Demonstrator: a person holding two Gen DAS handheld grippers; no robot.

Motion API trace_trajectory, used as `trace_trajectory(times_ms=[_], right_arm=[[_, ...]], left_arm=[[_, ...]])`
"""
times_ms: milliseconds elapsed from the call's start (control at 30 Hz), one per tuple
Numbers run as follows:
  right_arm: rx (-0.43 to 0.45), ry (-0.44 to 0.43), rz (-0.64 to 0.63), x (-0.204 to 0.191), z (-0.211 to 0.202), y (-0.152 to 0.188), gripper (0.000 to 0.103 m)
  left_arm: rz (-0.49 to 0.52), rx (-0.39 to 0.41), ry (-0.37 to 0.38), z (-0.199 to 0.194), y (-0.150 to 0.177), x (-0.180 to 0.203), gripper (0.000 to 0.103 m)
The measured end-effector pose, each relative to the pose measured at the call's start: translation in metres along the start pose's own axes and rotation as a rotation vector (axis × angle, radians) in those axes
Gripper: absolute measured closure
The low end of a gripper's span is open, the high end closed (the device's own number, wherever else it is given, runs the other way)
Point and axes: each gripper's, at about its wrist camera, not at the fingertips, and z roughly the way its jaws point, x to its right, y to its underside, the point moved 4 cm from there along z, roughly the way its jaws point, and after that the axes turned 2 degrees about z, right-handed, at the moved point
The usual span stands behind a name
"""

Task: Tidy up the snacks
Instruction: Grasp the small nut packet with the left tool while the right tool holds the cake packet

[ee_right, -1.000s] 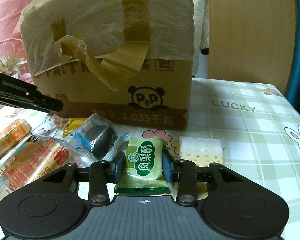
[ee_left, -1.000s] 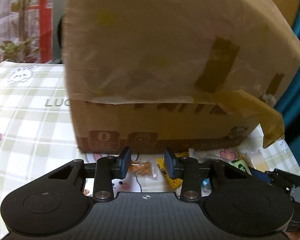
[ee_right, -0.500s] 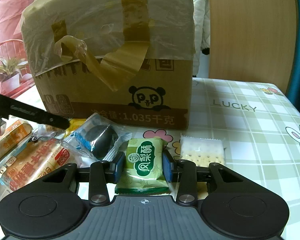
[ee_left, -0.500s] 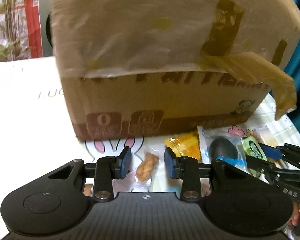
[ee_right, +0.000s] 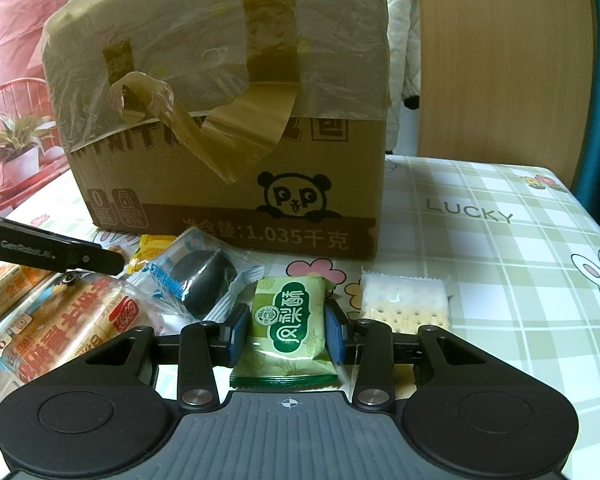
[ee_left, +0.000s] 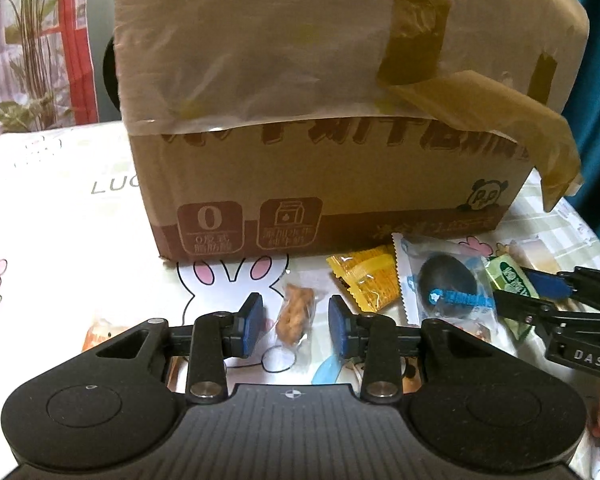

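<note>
Left gripper closing around nut pack, pads not touching; right gripper pinching green packet; cracker pack showing only in right view, near box

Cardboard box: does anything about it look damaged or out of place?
Yes. On the cardboard box, a strip of brown packing tape has peeled off and hangs curled over the front face, and the plastic film across the upper half is wrinkled. The box itself stands upright on the table.
</note>
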Motion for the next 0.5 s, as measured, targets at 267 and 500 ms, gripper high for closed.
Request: trace_trajectory(times_ms=[267, 500], right_arm=[[-0.001, 0.001, -0.001, 0.000, 0.000, 0.000, 0.066], [-0.001, 0.002, -0.001, 0.000, 0.000, -0.001, 0.066]], left_arm=[[-0.042, 0.029, -0.026, -0.013, 0.015, 0.002, 0.085], [-0.058, 0.056, -0.048, -0.023, 0.026, 0.003, 0.085]])
